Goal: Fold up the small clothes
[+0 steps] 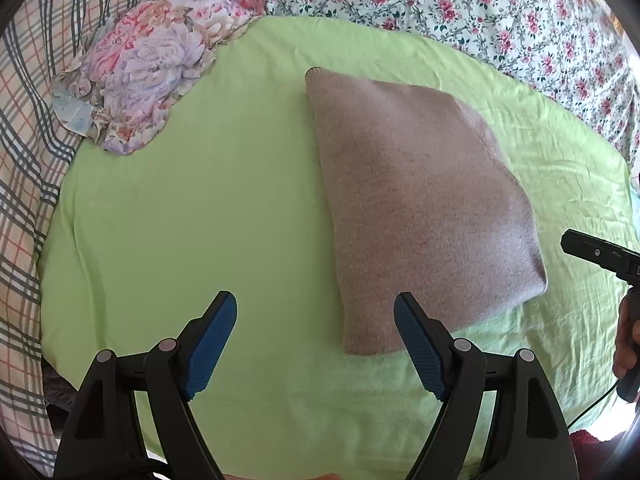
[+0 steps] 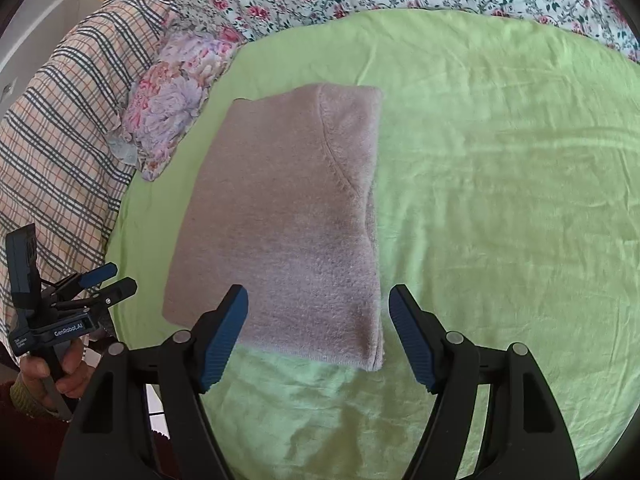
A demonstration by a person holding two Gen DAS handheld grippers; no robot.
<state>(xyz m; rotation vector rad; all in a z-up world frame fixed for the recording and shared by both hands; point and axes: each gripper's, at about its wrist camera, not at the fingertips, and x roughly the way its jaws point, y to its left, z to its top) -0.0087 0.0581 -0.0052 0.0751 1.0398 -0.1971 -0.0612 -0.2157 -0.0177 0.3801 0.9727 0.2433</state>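
Left gripper [image 1: 315, 312] stands spread, nothing between its blue pads; right gripper [image 2: 319, 306] likewise spread, hovering over the near edge of the folded sweater [image 2: 288, 224]. The sweater lies flat on the green sheet [image 2: 500, 200], long axis running away from the grippers, one corner toward the floral bundle [image 2: 176, 96]. Its sleeves are tucked out of sight. Greyish-pink knit, fuzzy, with a curved seam showing.

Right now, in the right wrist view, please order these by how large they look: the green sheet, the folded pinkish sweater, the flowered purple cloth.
1. green sheet
2. folded pinkish sweater
3. flowered purple cloth, which lies farther from the camera, so its true size is unsure.
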